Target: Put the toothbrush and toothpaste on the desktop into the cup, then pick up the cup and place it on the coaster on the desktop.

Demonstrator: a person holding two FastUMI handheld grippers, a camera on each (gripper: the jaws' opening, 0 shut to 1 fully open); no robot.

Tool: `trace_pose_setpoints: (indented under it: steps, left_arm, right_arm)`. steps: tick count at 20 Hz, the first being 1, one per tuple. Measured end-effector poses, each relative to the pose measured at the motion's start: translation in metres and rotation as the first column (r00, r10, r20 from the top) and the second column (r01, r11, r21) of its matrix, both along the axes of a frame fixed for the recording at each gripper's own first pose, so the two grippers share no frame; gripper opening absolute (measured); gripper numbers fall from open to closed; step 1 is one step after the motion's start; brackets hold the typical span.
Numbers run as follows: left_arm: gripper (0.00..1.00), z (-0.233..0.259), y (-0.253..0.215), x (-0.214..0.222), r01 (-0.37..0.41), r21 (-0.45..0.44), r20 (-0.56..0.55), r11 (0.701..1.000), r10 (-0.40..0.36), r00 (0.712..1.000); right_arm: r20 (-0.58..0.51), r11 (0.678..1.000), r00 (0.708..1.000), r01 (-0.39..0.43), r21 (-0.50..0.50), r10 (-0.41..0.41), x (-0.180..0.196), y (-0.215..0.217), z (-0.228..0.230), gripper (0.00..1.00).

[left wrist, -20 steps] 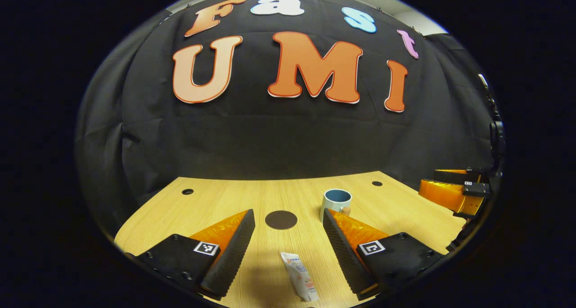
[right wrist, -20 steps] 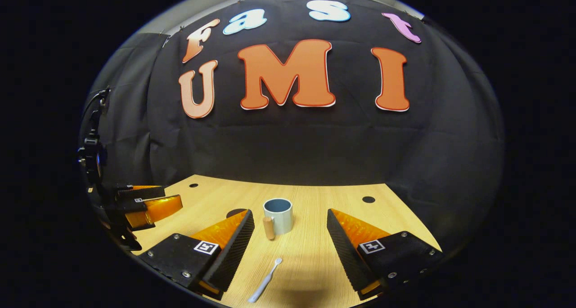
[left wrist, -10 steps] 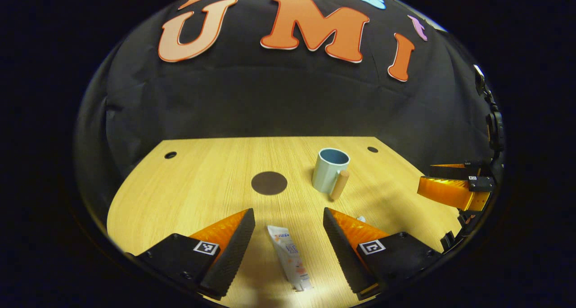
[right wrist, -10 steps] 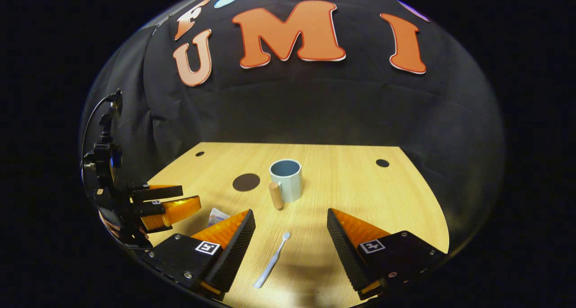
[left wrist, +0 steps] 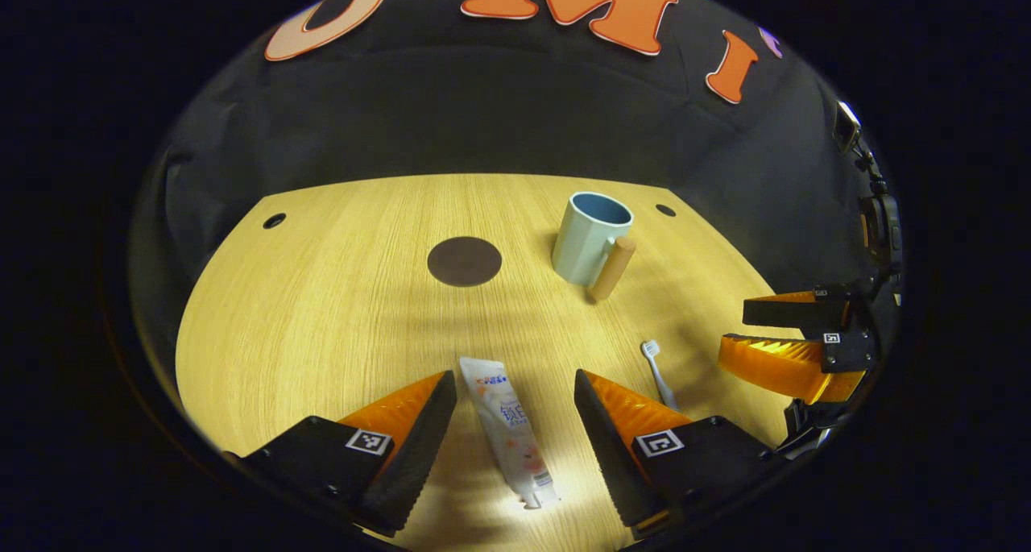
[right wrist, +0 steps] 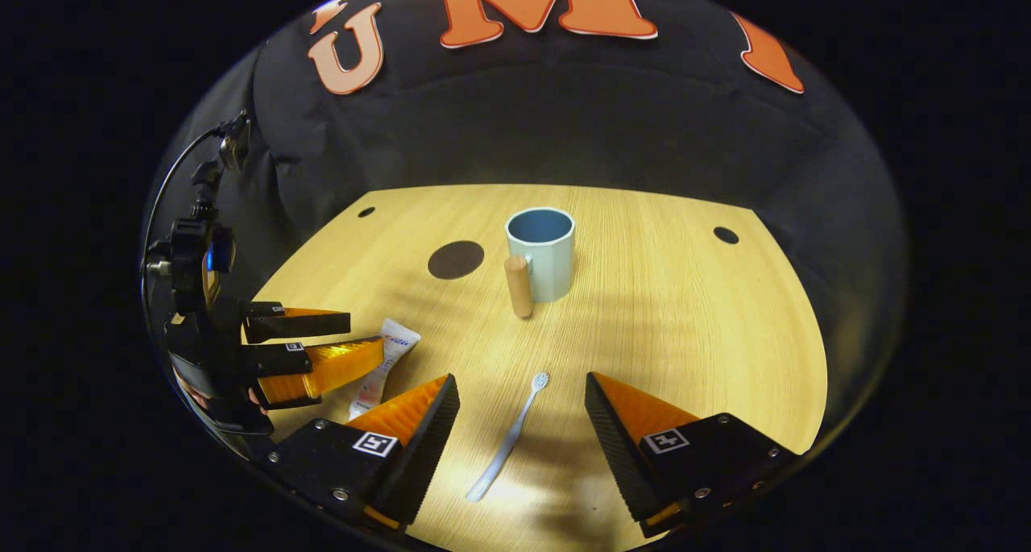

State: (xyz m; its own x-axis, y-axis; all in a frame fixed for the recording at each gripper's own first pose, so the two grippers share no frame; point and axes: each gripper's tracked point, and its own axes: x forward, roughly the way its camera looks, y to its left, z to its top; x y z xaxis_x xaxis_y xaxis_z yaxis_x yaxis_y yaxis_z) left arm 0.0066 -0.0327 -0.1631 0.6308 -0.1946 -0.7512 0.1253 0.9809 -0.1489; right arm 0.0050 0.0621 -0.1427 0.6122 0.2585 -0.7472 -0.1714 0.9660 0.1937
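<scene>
We read this as a staged recording booth, not a home. Black cloth (left wrist: 483, 125) hangs as the back wall. A bare wood-grain desktop (right wrist: 660, 310) with round cable holes (right wrist: 726, 235) stands before it. Camera hardware on a cabled mount (right wrist: 189, 254) rides the far handheld gripper (right wrist: 310, 346).

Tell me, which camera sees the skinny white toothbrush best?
The right gripper view: the whole skinny white toothbrush lies flat on the wooden desk between that gripper's open fingers. In the left gripper view just its bristle head and some handle peek past a finger.
</scene>
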Motion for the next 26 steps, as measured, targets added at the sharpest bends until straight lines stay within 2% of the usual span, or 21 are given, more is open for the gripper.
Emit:
trace_pose_setpoints:
  steps: [5, 9, 11, 12, 13, 14, 15, 16, 18, 19, 20, 22, 24, 25, 26]
  left_arm:
    - [0.96, 0.001, 0.001, -0.004, 0.001, -0.002, -0.095, 1.000, -0.002, 0.996]
    - [0.96, 0.005, 0.002, -0.009, -0.022, -0.005, -0.193, 1.000, 0.020, 0.981]
    - [0.93, -0.008, -0.004, -0.008, -0.033, -0.001, -0.213, 0.999, 0.032, 0.976]
    - [0.87, -0.015, -0.008, -0.007, -0.037, 0.003, -0.229, 0.999, 0.037, 0.973]
    - [0.83, -0.019, -0.008, -0.007, -0.044, 0.008, -0.246, 0.999, 0.044, 0.968]
    - [0.80, -0.024, -0.008, -0.011, -0.045, 0.004, -0.266, 0.999, 0.044, 0.963]
    - [0.80, -0.029, -0.010, -0.012, -0.044, 0.003, -0.281, 0.999, 0.043, 0.959]
    - [0.80, -0.033, -0.006, -0.012, -0.041, 0.032, -0.282, 0.999, 0.049, 0.958]
    - [0.67, -0.029, -0.007, -0.014, -0.017, 0.040, -0.277, 0.999, 0.027, 0.961]
    - [0.66, -0.030, -0.007, -0.014, -0.012, 0.047, -0.273, 0.999, 0.024, 0.962]
    - [0.54, -0.028, -0.007, -0.013, -0.008, 0.045, -0.264, 0.999, 0.020, 0.964]
    - [0.50, -0.027, -0.006, -0.009, -0.013, 0.034, -0.256, 0.999, 0.021, 0.966]
    - [0.34, -0.023, -0.003, -0.004, -0.034, 0.013, -0.263, 0.999, 0.037, 0.964]
    - [0.25, -0.017, -0.003, 0.000, -0.038, -0.006, -0.256, 0.999, 0.035, 0.966]
    - [0.26, -0.013, -0.003, 0.003, -0.041, -0.017, -0.261, 0.999, 0.035, 0.965]
  right_arm:
    - [-0.180, 0.999, 0.984, 0.020, 0.037, -0.013, -0.009, 0.008, -0.030, 0.85]
    - [-0.272, 1.000, 0.962, 0.013, 0.004, -0.012, -0.018, 0.013, -0.038, 0.79]
    - [-0.312, 1.000, 0.950, -0.002, -0.014, -0.003, -0.022, 0.015, -0.044, 0.75]
    - [-0.321, 1.000, 0.947, -0.006, -0.025, -0.003, -0.023, 0.017, -0.050, 0.67]
    - [-0.333, 0.999, 0.943, -0.009, -0.034, -0.003, -0.022, 0.018, -0.054, 0.71]
    - [-0.348, 0.999, 0.937, -0.013, -0.037, 0.000, -0.023, 0.021, -0.062, 0.64]
    - [-0.361, 0.999, 0.932, -0.015, -0.032, 0.002, -0.025, 0.025, -0.065, 0.68]
    - [-0.376, 1.000, 0.926, -0.019, -0.019, 0.010, -0.028, 0.029, -0.066, 0.65]
    - [-0.386, 0.999, 0.922, -0.030, -0.015, 0.022, -0.028, 0.034, -0.067, 0.67]
    - [-0.386, 0.999, 0.922, -0.038, -0.025, 0.026, -0.027, 0.033, -0.070, 0.62]
    - [-0.392, 0.999, 0.920, -0.043, -0.031, 0.027, -0.030, 0.032, -0.073, 0.62]
    - [-0.402, 0.998, 0.915, -0.046, -0.050, 0.022, -0.033, 0.030, -0.079, 0.60]
    - [-0.423, 0.997, 0.906, -0.044, -0.063, 0.013, -0.036, 0.028, -0.086, 0.49]
    - [-0.409, 0.998, 0.912, -0.034, -0.060, 0.006, -0.033, 0.027, -0.084, 0.44]
    - [-0.412, 0.997, 0.911, -0.030, -0.064, 0.001, -0.034, 0.027, -0.087, 0.35]
